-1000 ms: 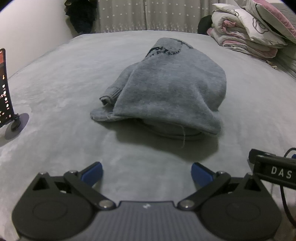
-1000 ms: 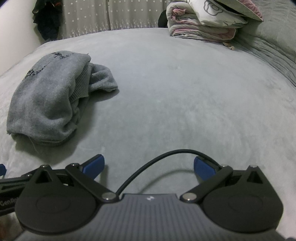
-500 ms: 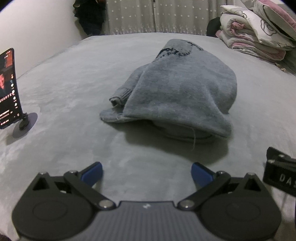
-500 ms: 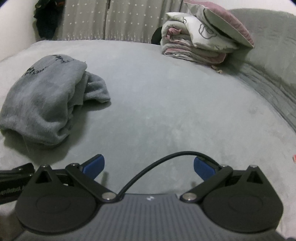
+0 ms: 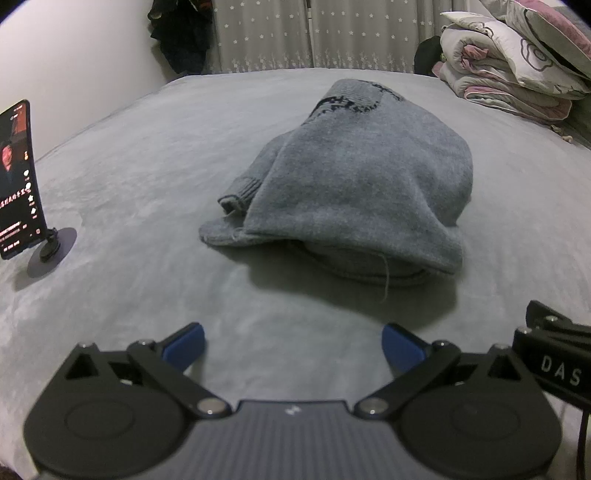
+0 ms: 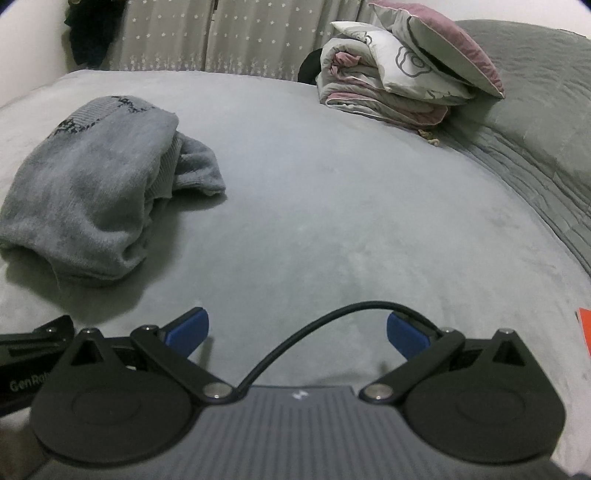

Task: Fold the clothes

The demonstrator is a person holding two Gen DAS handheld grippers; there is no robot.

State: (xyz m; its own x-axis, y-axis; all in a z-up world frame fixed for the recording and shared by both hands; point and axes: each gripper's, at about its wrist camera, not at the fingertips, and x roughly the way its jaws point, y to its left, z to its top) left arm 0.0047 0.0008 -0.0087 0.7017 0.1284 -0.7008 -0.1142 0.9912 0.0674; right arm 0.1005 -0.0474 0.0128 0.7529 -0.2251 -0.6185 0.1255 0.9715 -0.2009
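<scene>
Loosely folded grey sweater [image 5: 354,184], rumpled, on bed [image 5: 147,155]

The folded sweater [image 5: 354,184] lies mid-bed [image 5: 147,147], ahead of the left tool [image 5: 291,345] and left of the right tool [image 6: 297,332]. A phone on a stand [image 5: 18,181] stands far left. Folded bedding [image 6: 399,85] is stacked behind, toward the right, before the curtains [image 5: 314,33].

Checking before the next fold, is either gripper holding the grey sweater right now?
No, the left gripper and right gripper are both open over the bed, short of the grey sweater.
</scene>
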